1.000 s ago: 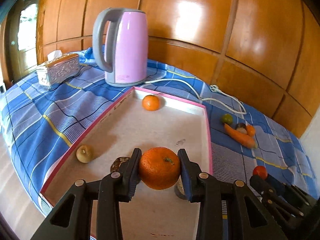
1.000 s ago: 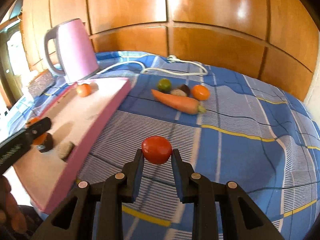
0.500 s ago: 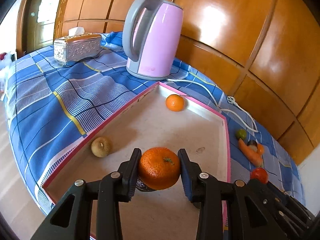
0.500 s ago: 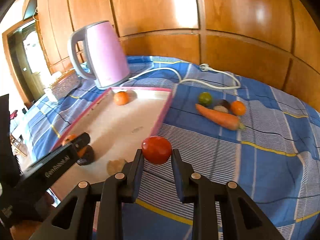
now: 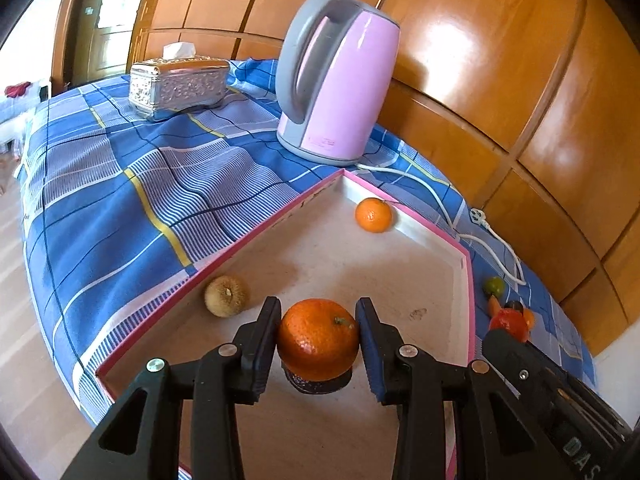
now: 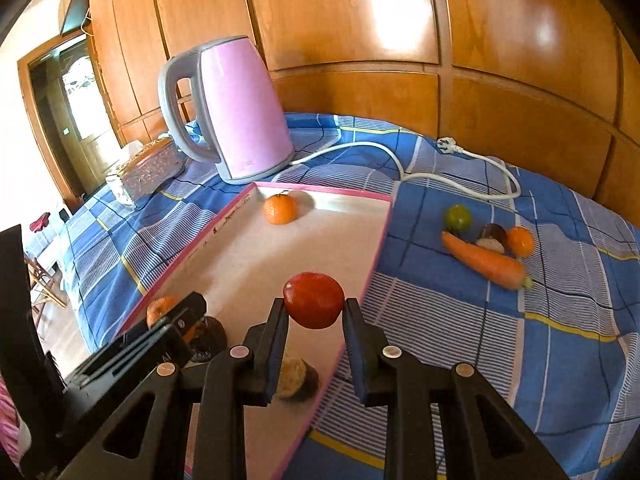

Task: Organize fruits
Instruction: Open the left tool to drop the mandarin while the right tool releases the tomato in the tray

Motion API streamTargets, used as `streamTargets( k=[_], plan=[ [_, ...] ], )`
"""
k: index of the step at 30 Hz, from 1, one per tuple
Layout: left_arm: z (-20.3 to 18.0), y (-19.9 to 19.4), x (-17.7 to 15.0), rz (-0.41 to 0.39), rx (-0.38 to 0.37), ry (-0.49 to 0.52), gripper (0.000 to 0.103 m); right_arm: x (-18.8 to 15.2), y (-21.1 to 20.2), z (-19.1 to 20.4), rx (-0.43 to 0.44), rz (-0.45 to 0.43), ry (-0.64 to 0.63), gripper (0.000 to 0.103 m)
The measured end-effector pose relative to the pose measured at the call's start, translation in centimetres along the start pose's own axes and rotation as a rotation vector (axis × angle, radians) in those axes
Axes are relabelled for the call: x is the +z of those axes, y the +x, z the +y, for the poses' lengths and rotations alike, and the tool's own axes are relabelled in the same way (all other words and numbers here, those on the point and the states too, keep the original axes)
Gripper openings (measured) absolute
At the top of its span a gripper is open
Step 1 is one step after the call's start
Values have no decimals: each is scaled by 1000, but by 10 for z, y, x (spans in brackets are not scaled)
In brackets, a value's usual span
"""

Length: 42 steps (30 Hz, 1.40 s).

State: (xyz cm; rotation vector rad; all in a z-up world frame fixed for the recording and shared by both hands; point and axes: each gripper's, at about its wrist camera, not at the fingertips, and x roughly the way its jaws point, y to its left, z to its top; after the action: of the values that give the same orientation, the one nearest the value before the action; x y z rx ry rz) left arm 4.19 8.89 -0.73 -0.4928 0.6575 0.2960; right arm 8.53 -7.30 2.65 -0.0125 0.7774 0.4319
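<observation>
My left gripper (image 5: 318,336) is shut on a large orange (image 5: 318,338), held over the near part of the pink-rimmed tray (image 5: 466,280). A dark fruit (image 5: 316,385) lies right under the orange. In the tray also rest a small orange (image 5: 374,215) at the far corner and a pale round fruit (image 5: 226,295) by the left rim. My right gripper (image 6: 314,312) is shut on a red tomato (image 6: 314,300), above the tray's (image 6: 344,193) right side. The left gripper (image 6: 176,328) shows at lower left in the right wrist view.
A pink kettle (image 6: 236,112) with a white cord (image 6: 404,172) stands behind the tray. A silver tissue box (image 5: 178,84) sits far left. On the blue checked cloth right of the tray lie a carrot (image 6: 486,260), a green fruit (image 6: 459,218), a dark fruit (image 6: 493,237) and a small orange (image 6: 520,241).
The right gripper has carried the tomato left from over the cloth to over the tray. The left gripper, still holding the orange, has rolled and shifted slightly over the tray.
</observation>
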Motion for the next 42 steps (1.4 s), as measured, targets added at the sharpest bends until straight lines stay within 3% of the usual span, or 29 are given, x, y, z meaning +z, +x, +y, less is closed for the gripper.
streamTargets(
  k=[22,29,42],
  plan=[
    [6,1,0,-4,49,-29,51,1,11,6,43,33,37,33],
    [7,-2,0,-19,56,-33,67,-1,5,2,13,24,54,35],
    [-10,-8,-4,-45,18,60,67,-17,-8,-13,-64,21,47,35]
  ],
)
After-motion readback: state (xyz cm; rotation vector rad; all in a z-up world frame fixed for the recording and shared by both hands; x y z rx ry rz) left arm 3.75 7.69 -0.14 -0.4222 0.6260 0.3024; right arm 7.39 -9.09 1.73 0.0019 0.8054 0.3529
